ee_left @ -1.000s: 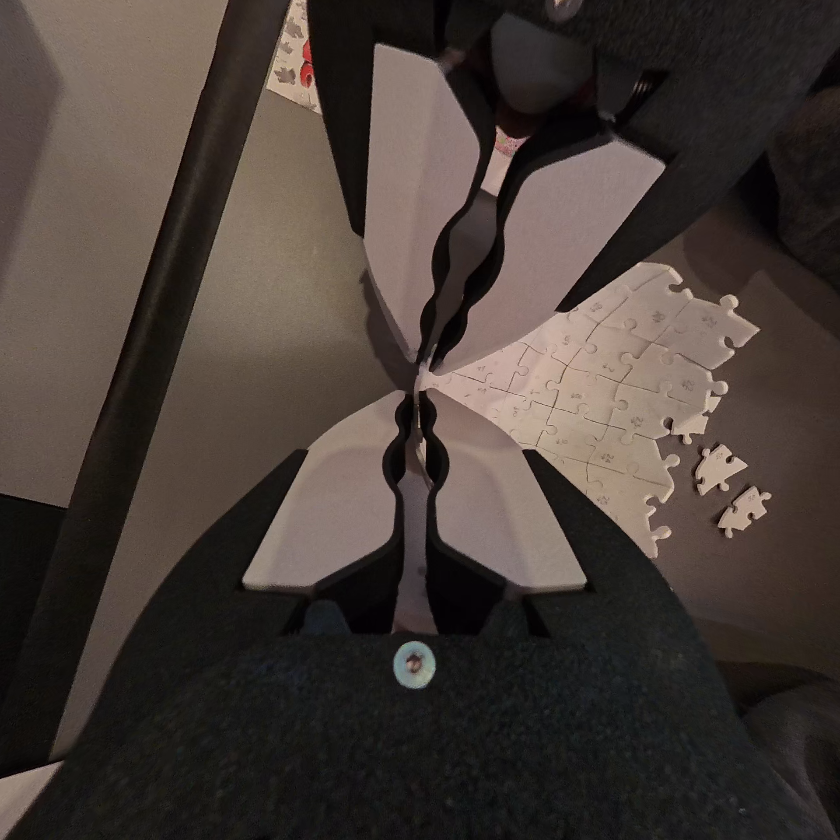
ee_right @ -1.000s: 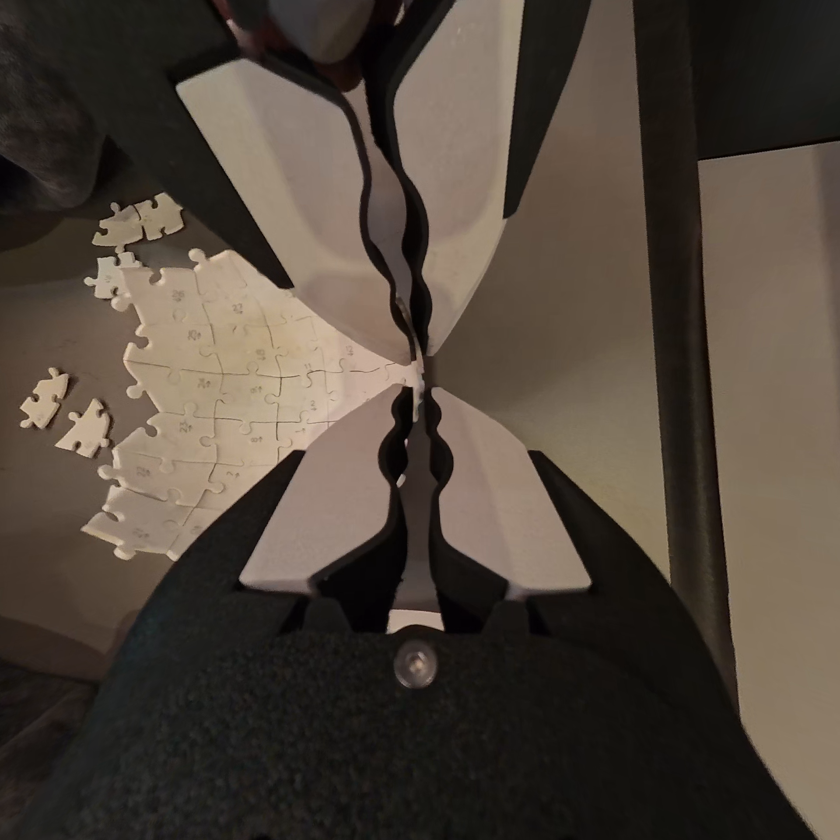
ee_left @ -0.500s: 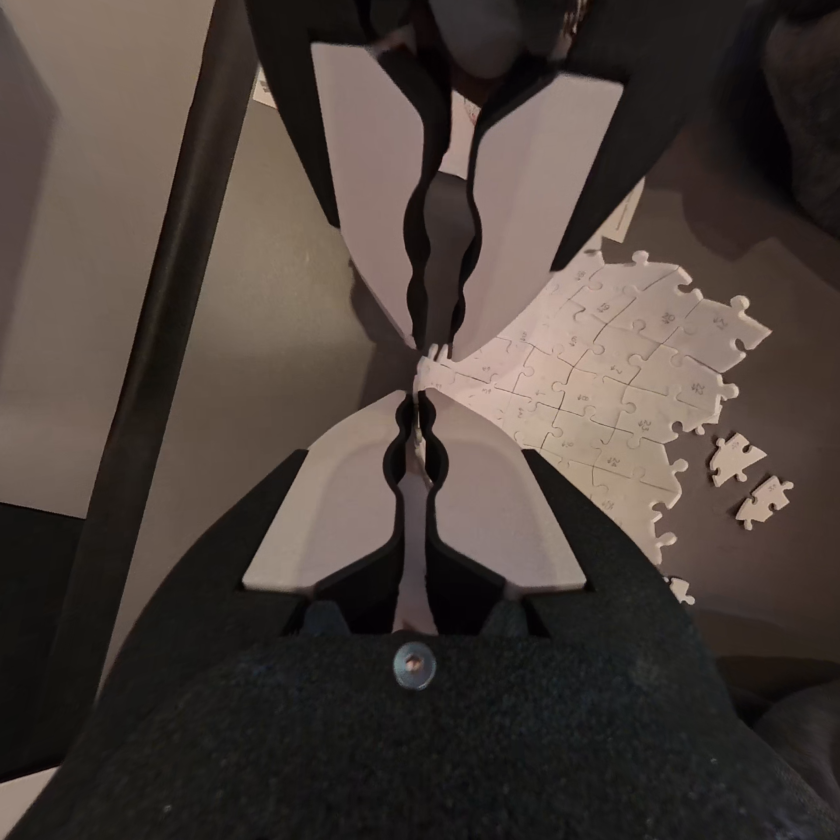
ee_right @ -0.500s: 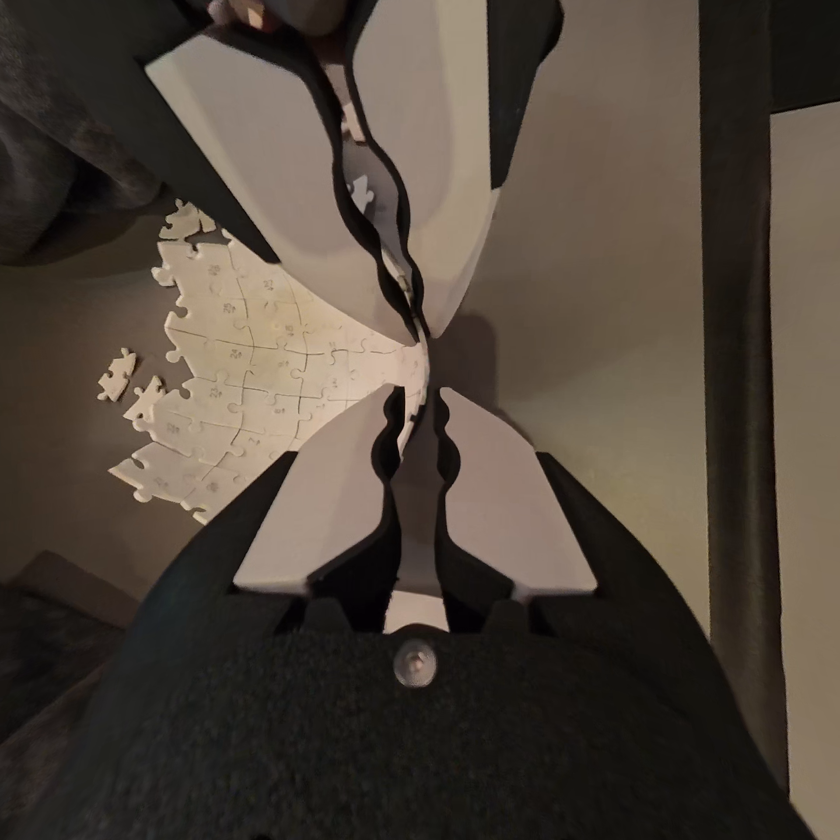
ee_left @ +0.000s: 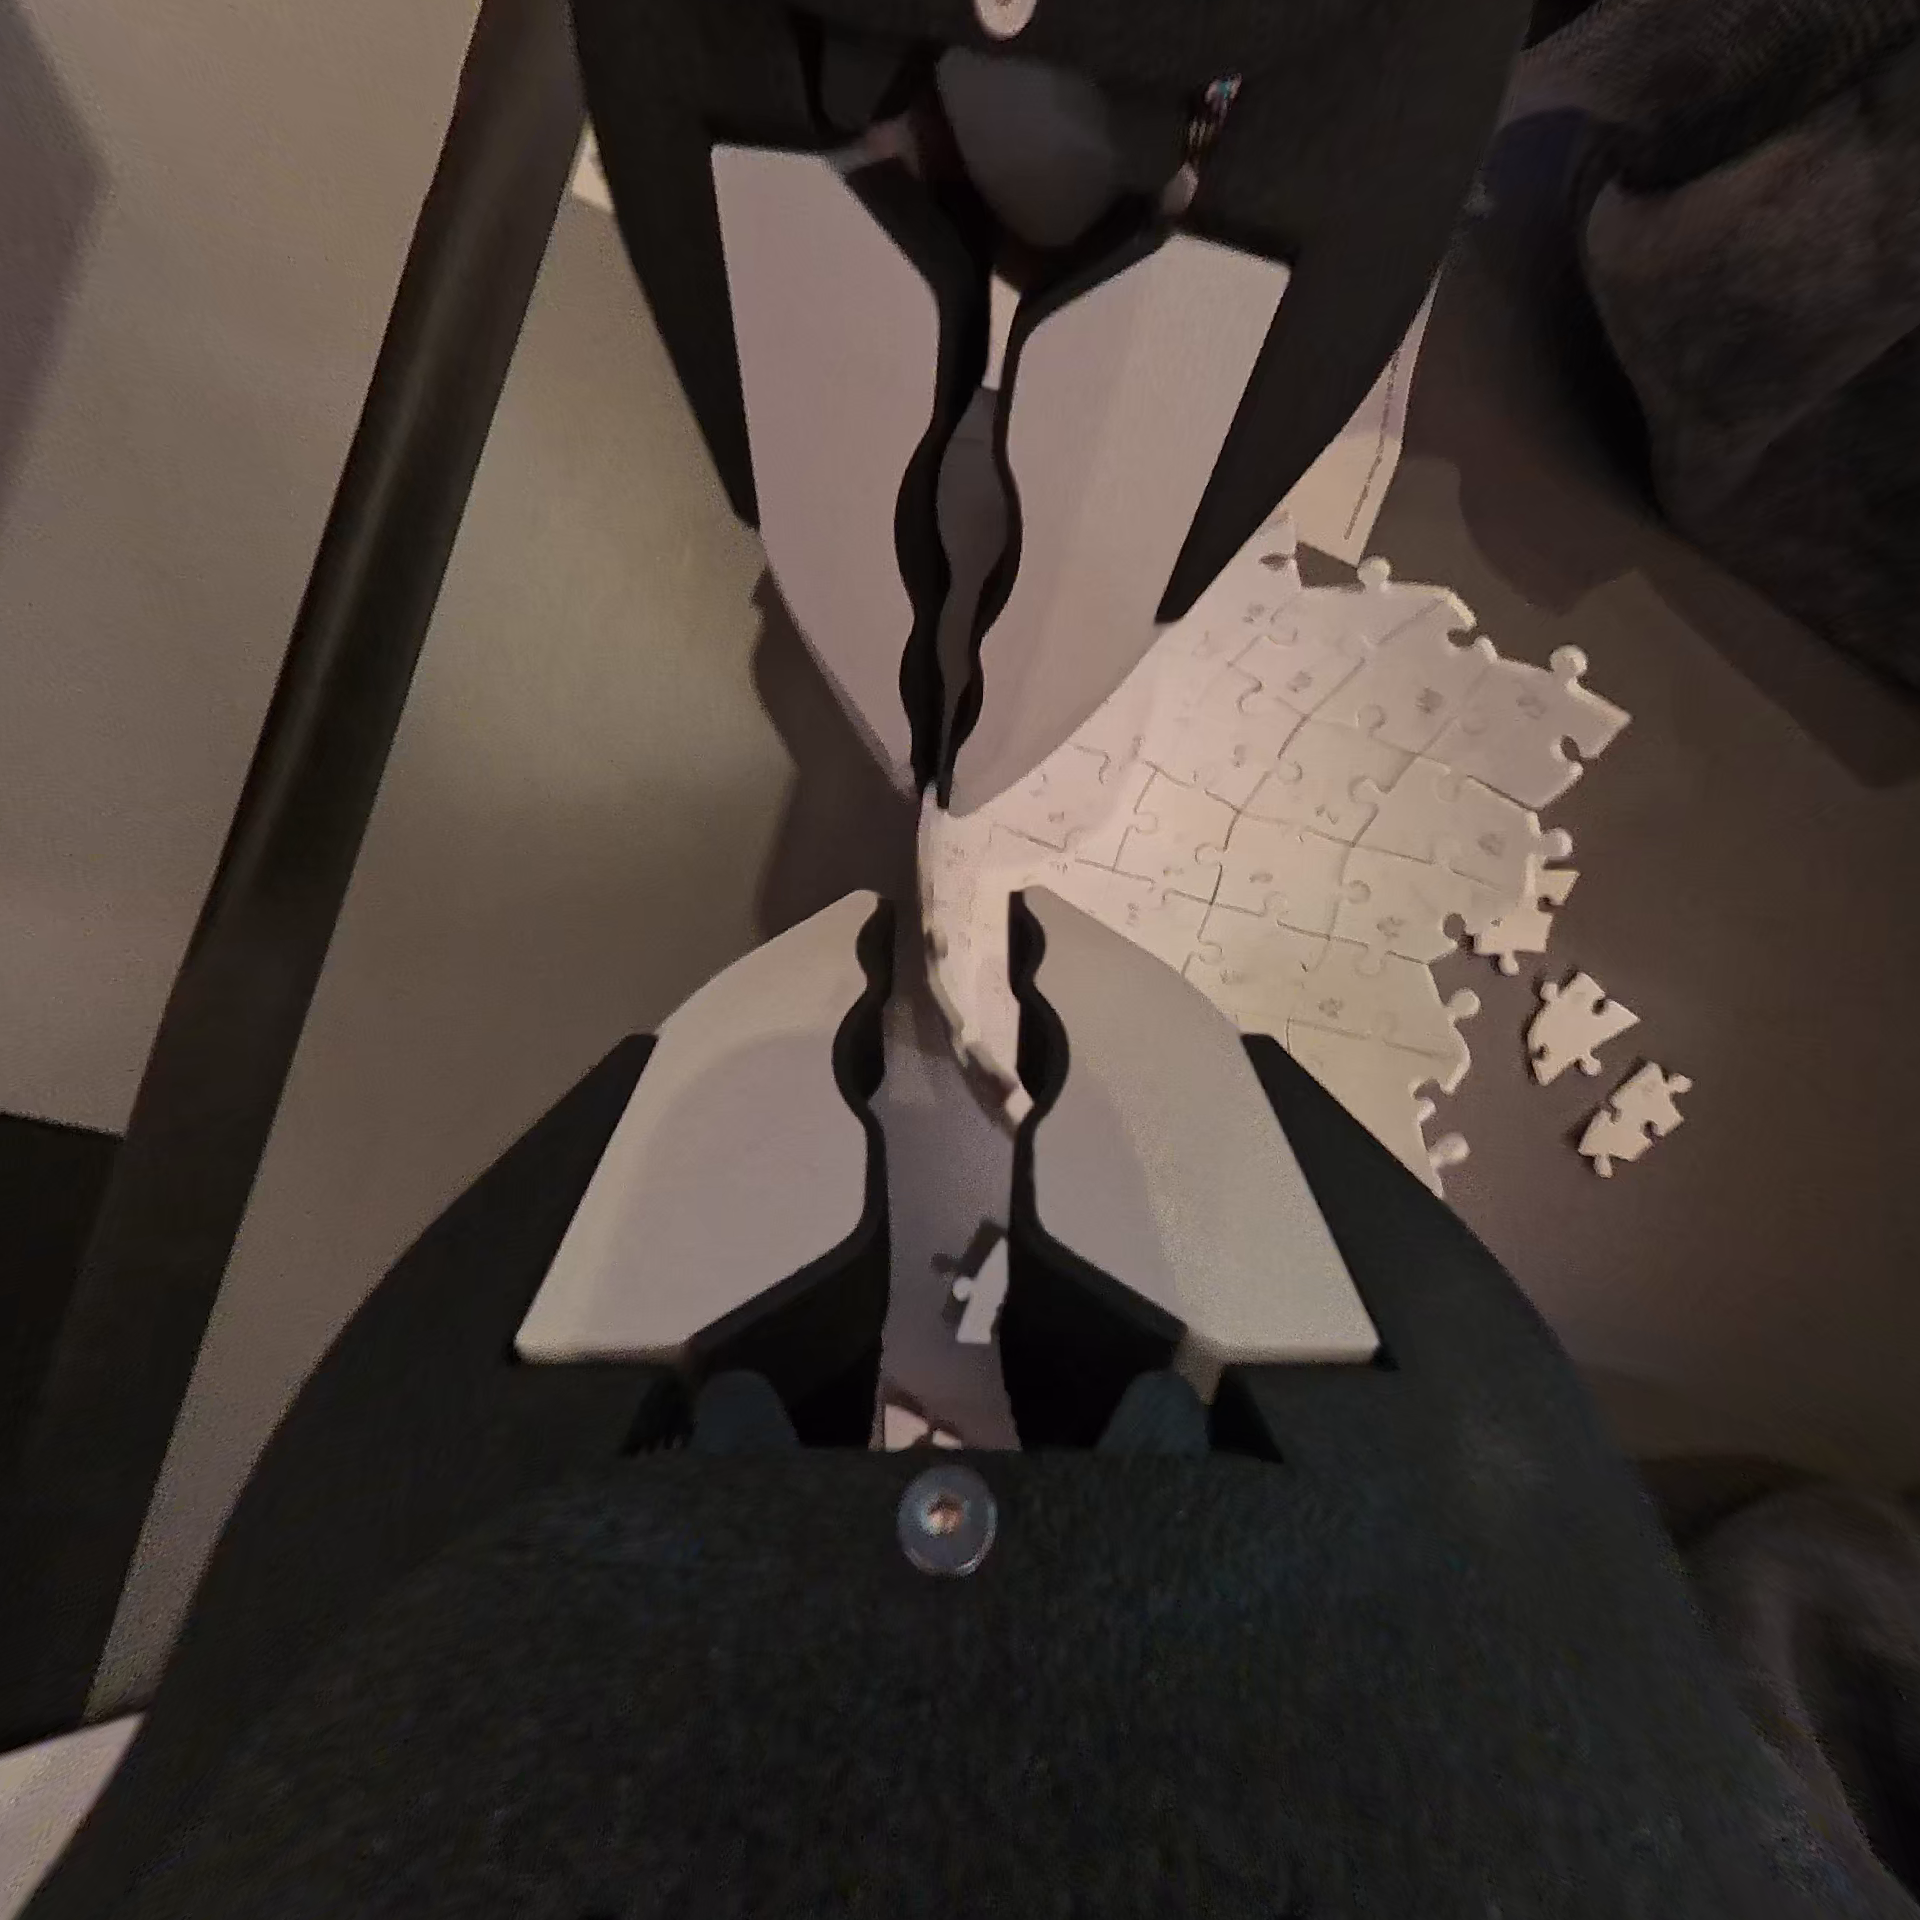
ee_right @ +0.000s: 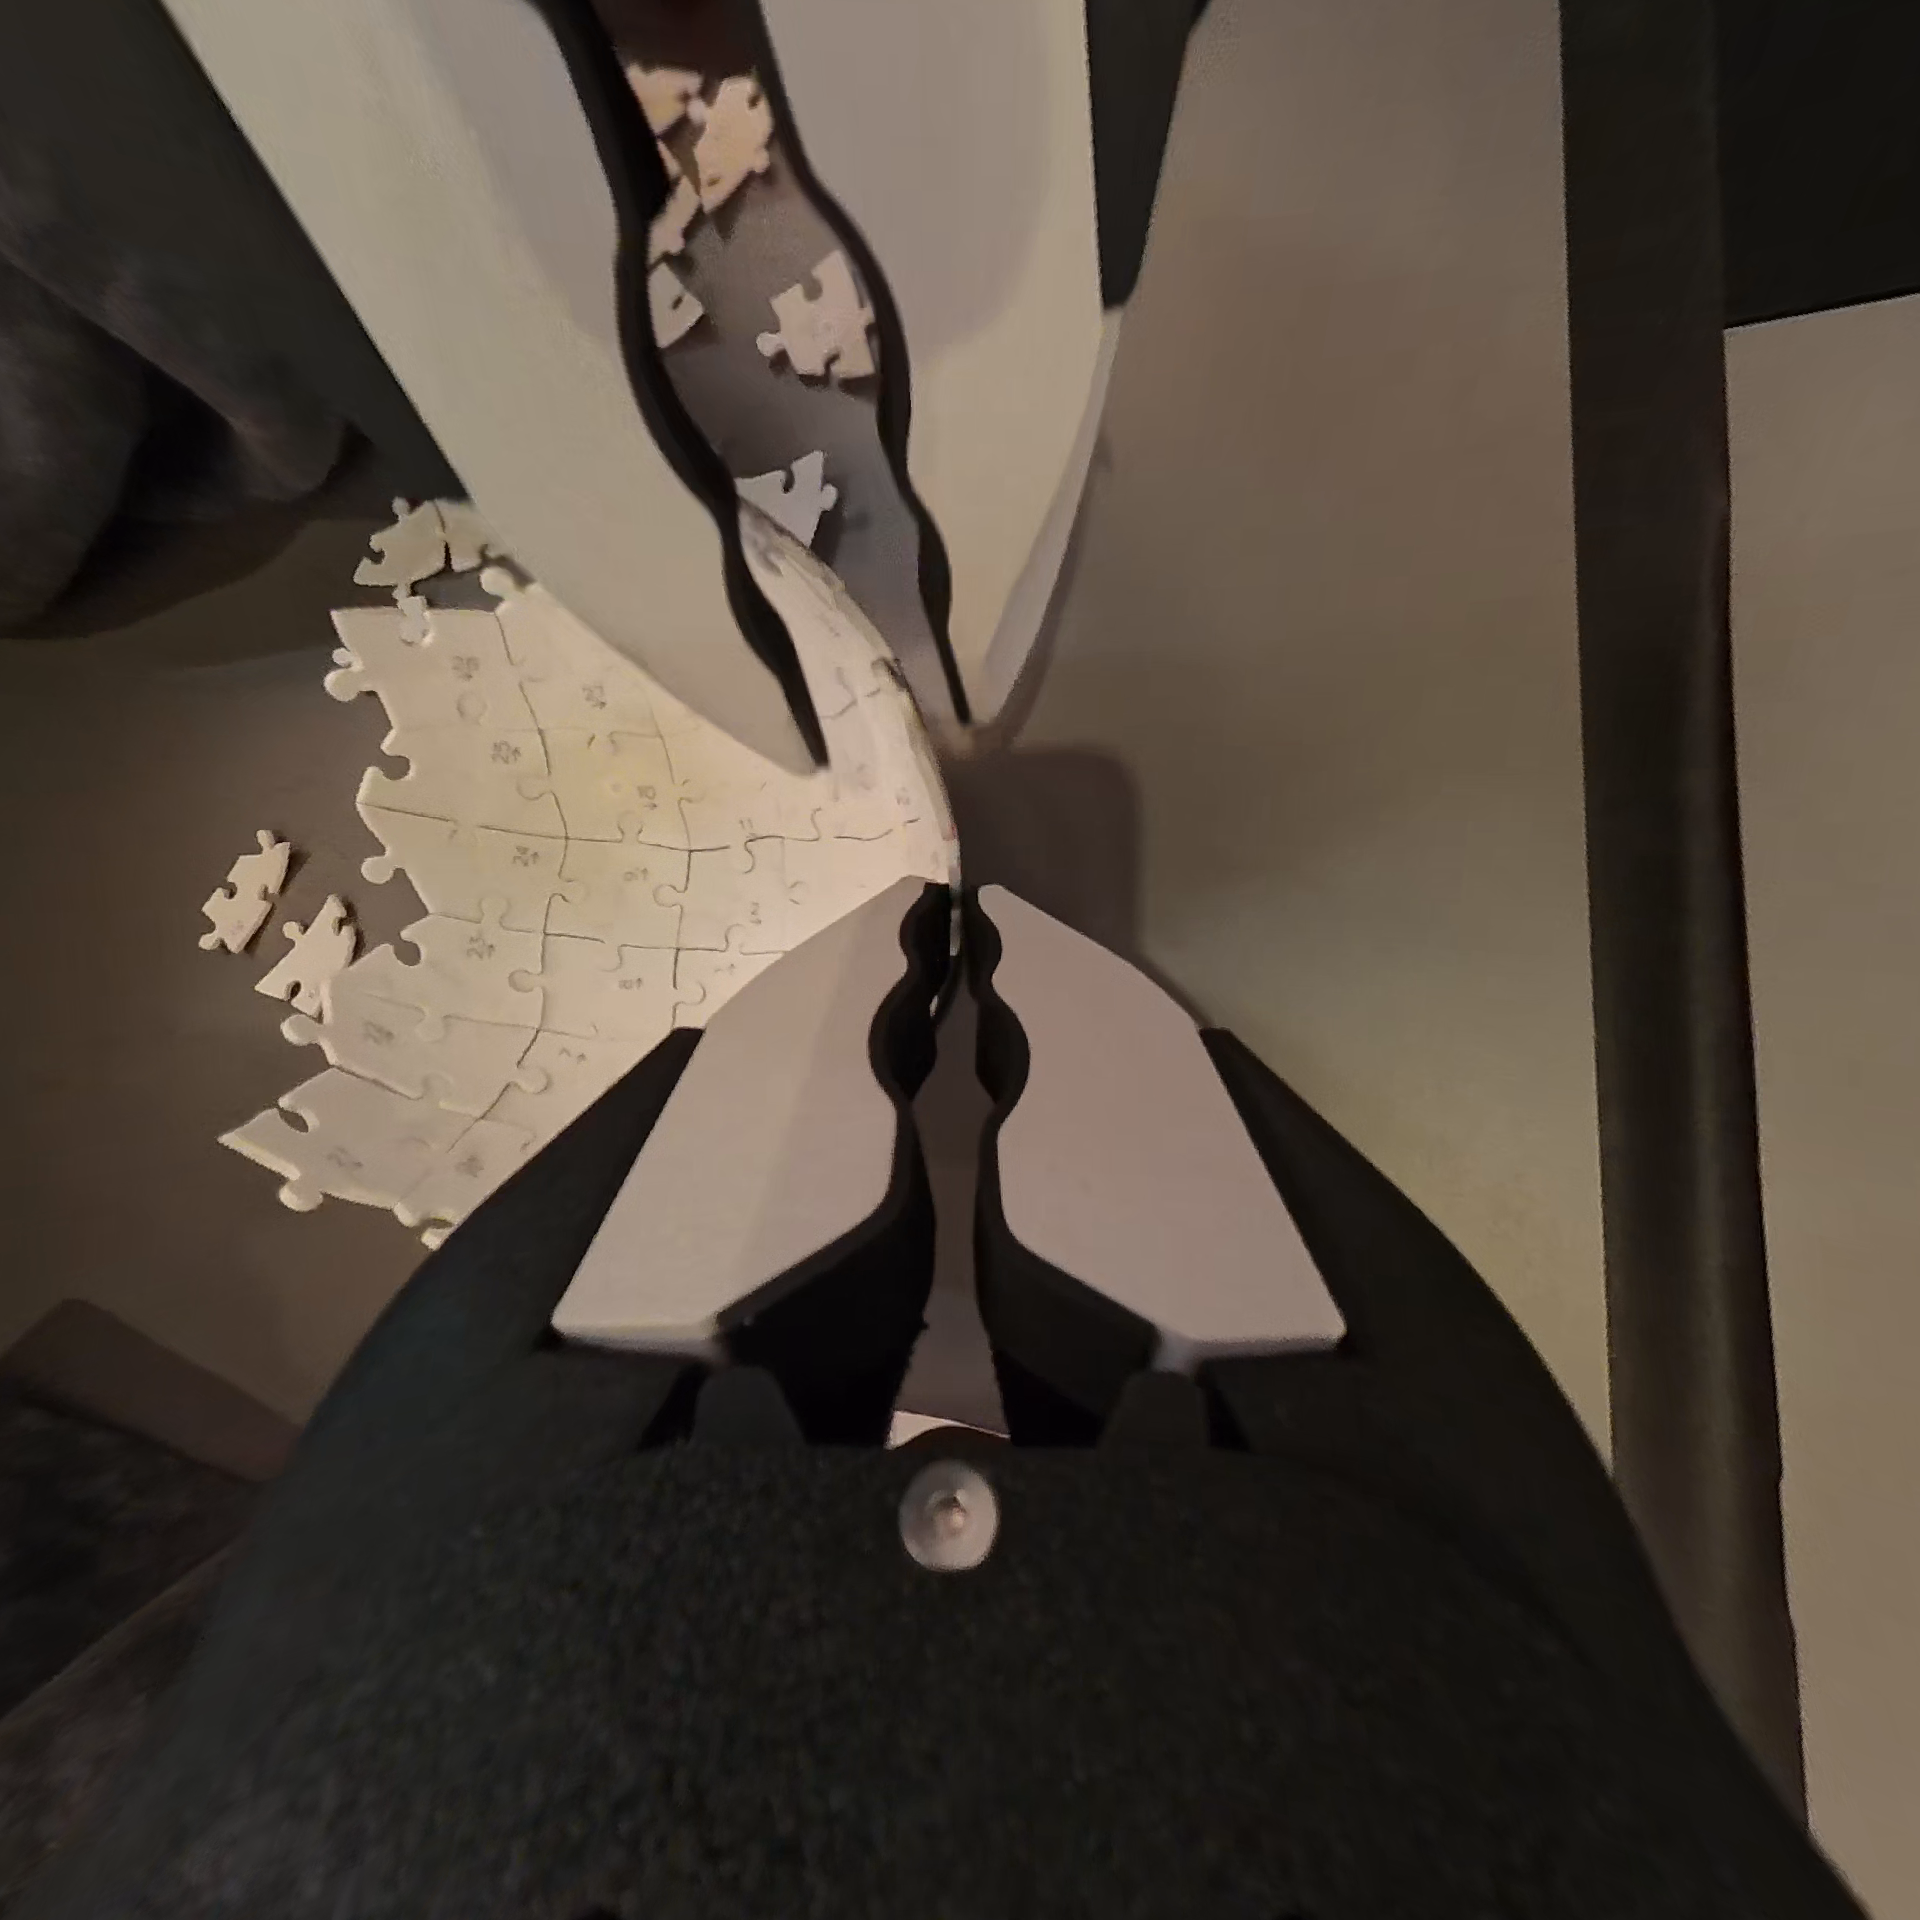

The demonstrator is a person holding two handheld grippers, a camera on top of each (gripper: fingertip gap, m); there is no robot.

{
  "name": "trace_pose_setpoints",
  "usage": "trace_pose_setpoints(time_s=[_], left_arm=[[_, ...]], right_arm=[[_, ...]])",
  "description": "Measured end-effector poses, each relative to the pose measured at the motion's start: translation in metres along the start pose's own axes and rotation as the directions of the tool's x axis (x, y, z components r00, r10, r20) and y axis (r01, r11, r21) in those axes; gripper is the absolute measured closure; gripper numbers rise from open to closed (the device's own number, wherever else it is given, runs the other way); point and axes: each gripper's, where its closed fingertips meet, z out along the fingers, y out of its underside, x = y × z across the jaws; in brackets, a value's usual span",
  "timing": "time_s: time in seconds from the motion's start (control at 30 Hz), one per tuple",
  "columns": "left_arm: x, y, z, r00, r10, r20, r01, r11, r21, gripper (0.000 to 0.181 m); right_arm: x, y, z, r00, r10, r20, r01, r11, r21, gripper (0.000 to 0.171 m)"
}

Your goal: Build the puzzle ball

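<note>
- We hold the curved puzzle-ball shell (ee_left: 1278, 831) above the dark counter (ee_left: 1714, 935), its white interlocked pieces fanning out from our 2 grippers.
- Our left gripper (ee_left: 951, 914) has its jaws parted, the shell's edge lying loose in the gap.
- Our right gripper (ee_right: 961, 899) meets that edge from the opposite side, jaws pinched onto it.
- 2 loose pieces (ee_left: 1605, 1070) lie on the counter just beyond the shell's outer rim.
- A dark bar (ee_right: 1652, 831) stands past the shell's gripped edge.
</note>
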Motion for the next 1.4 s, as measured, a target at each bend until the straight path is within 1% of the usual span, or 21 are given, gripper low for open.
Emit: trace_pose_setpoints(time_s=[0.1, 0.2, 0.27, 0.37, 0.43, 0.5, 0.53, 0.67, 0.73, 0.8, 1.4], left_arm=[[0.0, 0.009, -0.01, 0.999, -0.033, -0.024, 0.033, 0.999, 0.005, 0.159], [0.009, 0.011, -0.014, 0.991, -0.053, -0.121, 0.057, 0.998, 0.031, 0.157], [0.014, 0.01, -0.017, 0.981, -0.052, -0.188, 0.066, 0.996, 0.068, 0.149], [0.014, 0.004, -0.027, 0.959, -0.057, -0.277, 0.102, 0.983, 0.151, 0.145], [0.01, 0.001, -0.033, 0.948, -0.071, -0.309, 0.137, 0.971, 0.197, 0.142], [0.006, 0.006, -0.032, 0.948, -0.095, -0.304, 0.156, 0.971, 0.182, 0.133], [0.005, 0.009, -0.029, 0.95, -0.104, -0.294, 0.156, 0.975, 0.16, 0.131], [0.008, 0.014, -0.017, 0.959, -0.125, -0.254, 0.148, 0.986, 0.071, 0.131], [0.01, 0.018, -0.011, 0.963, -0.135, -0.232, 0.142, 0.99, 0.013, 0.135], [0.012, 0.02, -0.007, 0.968, -0.131, -0.213, 0.131, 0.991, -0.016, 0.136], [0.002, 0.017, 0.015, 0.958, -0.173, -0.228, 0.171, 0.985, -0.031, 0.139]], right_arm=[[0.0, 0.0, 0.0, 1.0, 0.007, 0.001, -0.007, 1.0, 0.0, 0.169], [0.002, -0.001, 0.0, 1.0, 0.009, -0.006, -0.009, 1.0, 0.0, 0.169], [0.002, -0.001, 0.0, 1.0, 0.008, -0.011, -0.008, 1.0, -0.004, 0.169], [0.004, -0.001, 0.0, 1.0, 0.006, -0.021, -0.007, 1.0, -0.009, 0.169], [0.004, -0.001, 0.0, 1.0, 0.012, -0.019, -0.012, 1.0, -0.014, 0.169], [0.005, -0.002, 0.0, 1.0, 0.016, -0.014, -0.016, 1.0, -0.019, 0.169], [0.006, -0.002, 0.0, 1.0, 0.017, -0.015, -0.017, 1.0, -0.022, 0.169], [0.008, -0.004, 0.0, 0.999, 0.018, -0.027, -0.019, 0.999, -0.032, 0.169], [0.01, -0.004, -0.001, 0.999, 0.009, -0.045, -0.011, 0.999, -0.035, 0.169], [0.011, -0.004, -0.001, 0.999, 0.005, -0.047, -0.007, 0.999, -0.039, 0.169], [0.019, -0.009, 0.0, 0.999, 0.011, -0.041, -0.013, 0.998, -0.059, 0.168]])
